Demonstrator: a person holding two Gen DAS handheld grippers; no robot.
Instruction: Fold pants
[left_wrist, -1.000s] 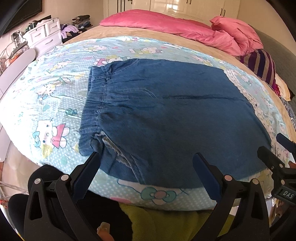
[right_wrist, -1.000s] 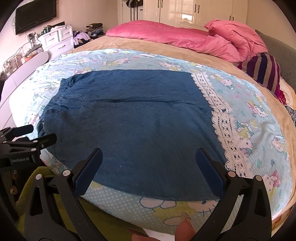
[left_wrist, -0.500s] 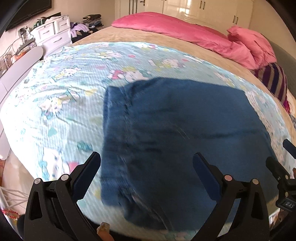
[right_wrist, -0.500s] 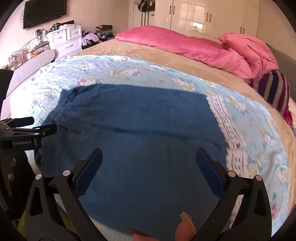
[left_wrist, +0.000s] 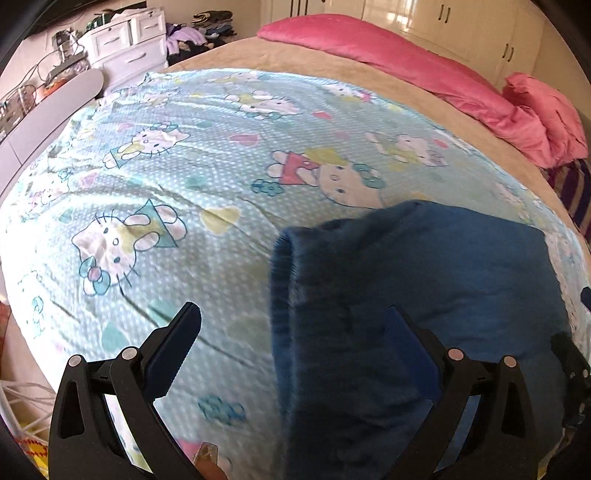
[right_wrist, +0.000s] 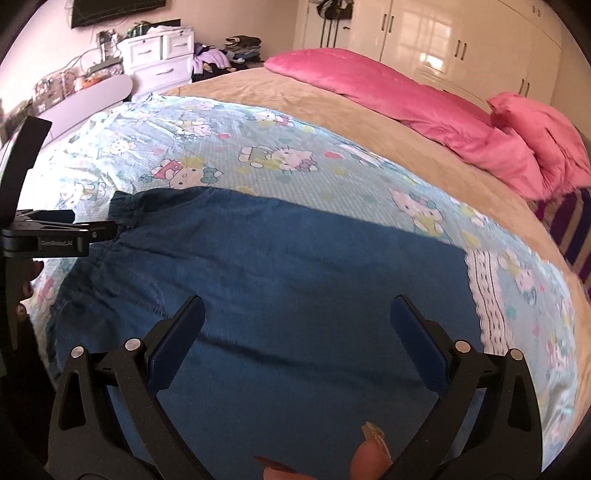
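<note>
From my seat I see the pants (right_wrist: 295, 295) as a broad, soft slab of blue denim-like cloth with a faintly fuzzy nap, lying flat on the near part of the bed, over a pale blue cartoon-cat sheet (left_wrist: 184, 184) with fine white dots; the gathered elastic waistband (right_wrist: 125, 206) sits toward the sheet's left side, and a white lace strip (right_wrist: 487, 295) runs along the pants' right edge; in the left wrist view the waistband end (left_wrist: 284, 258) looks blurred and slightly humped. My left claw (left_wrist: 293, 332) is spread wide with nothing in it, one finger over the sheet, the other over the cloth; my right claw (right_wrist: 297, 325) is equally wide and empty above the middle of the pants; whether either touches the fabric I cannot tell. A pink quilt (right_wrist: 406, 96) lies crumpled along the far edge of the bed.
</note>
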